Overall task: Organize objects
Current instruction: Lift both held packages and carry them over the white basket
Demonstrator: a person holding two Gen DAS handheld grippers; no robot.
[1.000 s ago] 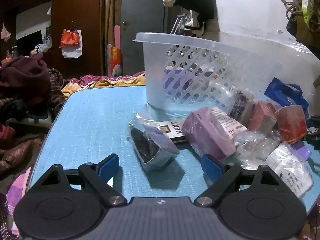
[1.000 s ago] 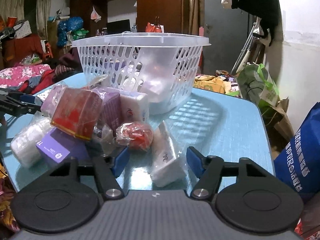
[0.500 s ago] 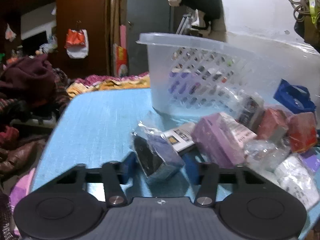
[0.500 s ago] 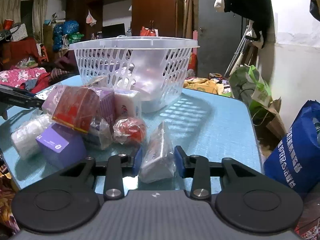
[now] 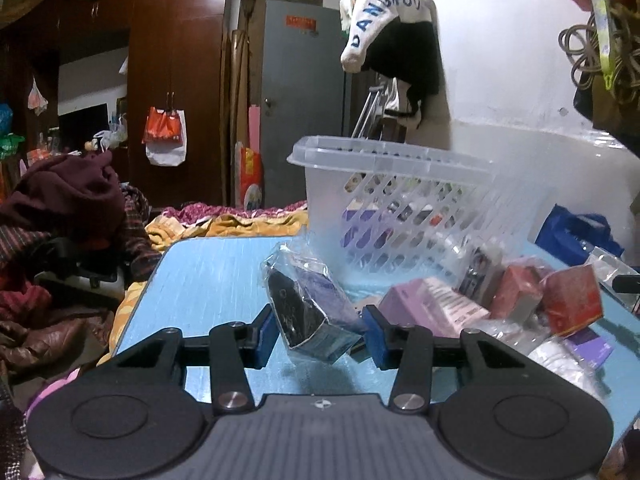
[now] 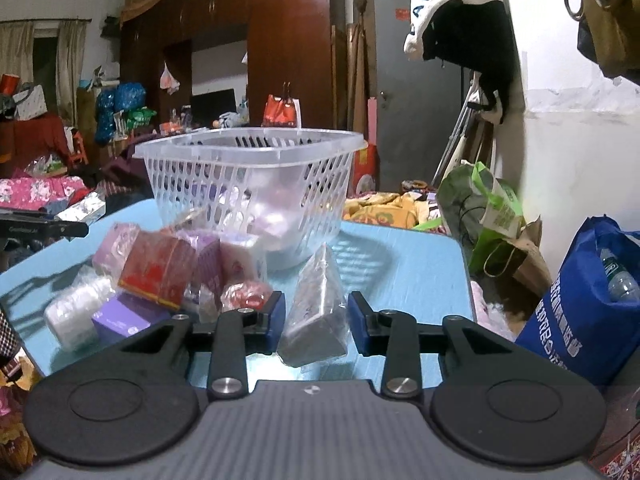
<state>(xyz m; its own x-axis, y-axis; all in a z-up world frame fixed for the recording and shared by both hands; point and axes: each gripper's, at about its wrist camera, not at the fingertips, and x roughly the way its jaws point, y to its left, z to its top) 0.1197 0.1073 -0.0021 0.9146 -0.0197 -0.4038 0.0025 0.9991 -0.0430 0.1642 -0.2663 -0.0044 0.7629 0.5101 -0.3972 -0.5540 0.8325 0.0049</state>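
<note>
A dark packet (image 5: 310,314) wrapped in clear film sits pinched between the blue pads (image 5: 267,334) of the left gripper (image 5: 320,336), tilted and raised off the blue table (image 5: 208,276), its shadow on the top below it. The right gripper (image 6: 316,326) likewise clamps a clear-wrapped wedge-shaped pack (image 6: 318,308), point upward, above the table's near edge. Behind both stands the white basket (image 6: 248,184) — slotted walls, several wrapped items dimly visible inside. Between basket and grippers lies a loose pile: a red box (image 6: 158,276), a lilac box (image 5: 432,306), a purple box (image 6: 128,318), a white bundle (image 6: 74,314) and a small red wrapped ball (image 6: 248,294), all touching or overlapping. Off the table's right side stands a blue bag (image 6: 584,308), with a green bag (image 6: 480,204) beyond it — clothes heaped on the left.
</note>
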